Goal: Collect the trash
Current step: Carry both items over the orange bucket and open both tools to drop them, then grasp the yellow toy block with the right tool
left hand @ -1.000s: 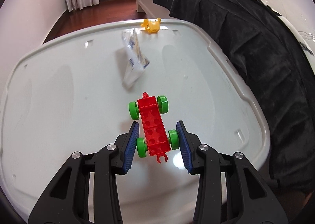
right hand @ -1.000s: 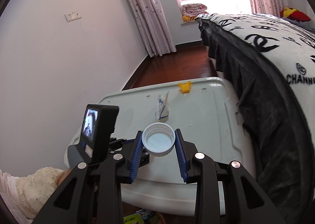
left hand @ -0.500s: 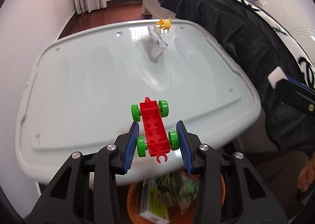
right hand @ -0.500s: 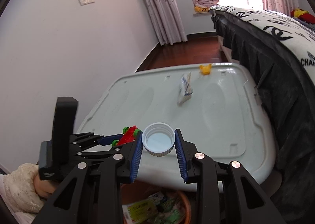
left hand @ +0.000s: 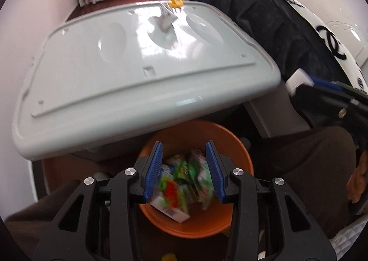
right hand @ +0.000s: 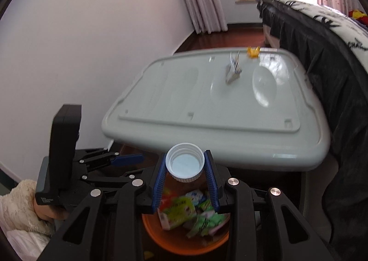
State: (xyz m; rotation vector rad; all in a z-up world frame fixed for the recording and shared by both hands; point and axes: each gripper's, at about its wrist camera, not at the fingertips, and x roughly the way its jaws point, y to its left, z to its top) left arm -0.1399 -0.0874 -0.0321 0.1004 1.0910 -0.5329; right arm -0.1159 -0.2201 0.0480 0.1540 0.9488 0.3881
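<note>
The black-and-white bed cover (left hand: 331,40), past the orange bin (left hand: 195,127) to its right, carries an interlocked double-C logo. The small white lettering on the left tool's camera block (right hand: 64,146) is too small to read, and the print on the packets is blurred.

The orange bin is a round, smooth plastic tub. It holds crumpled green and white snack wrappers (right hand: 181,212), a white carton (left hand: 170,210) and a blurred red-and-green piece (left hand: 170,189).

The left gripper (left hand: 184,146) hangs right above the bin. Its ribbed blue pads stand apart, and nothing is pinched between them.

The right gripper (right hand: 185,153) is also above the bin. It pinches a white ridged bottle cap (right hand: 185,164) by its sides, with the hollow side facing the camera.

Behind the bin, a glossy pale grey storage-box lid (left hand: 92,81) with oval dimples overhangs the bin's far rim. On the lid, well beyond the bin, lie a crumpled white-and-blue wrapper (right hand: 233,70) and a small yellow piece (right hand: 253,51) at the lid's far edge.
</note>
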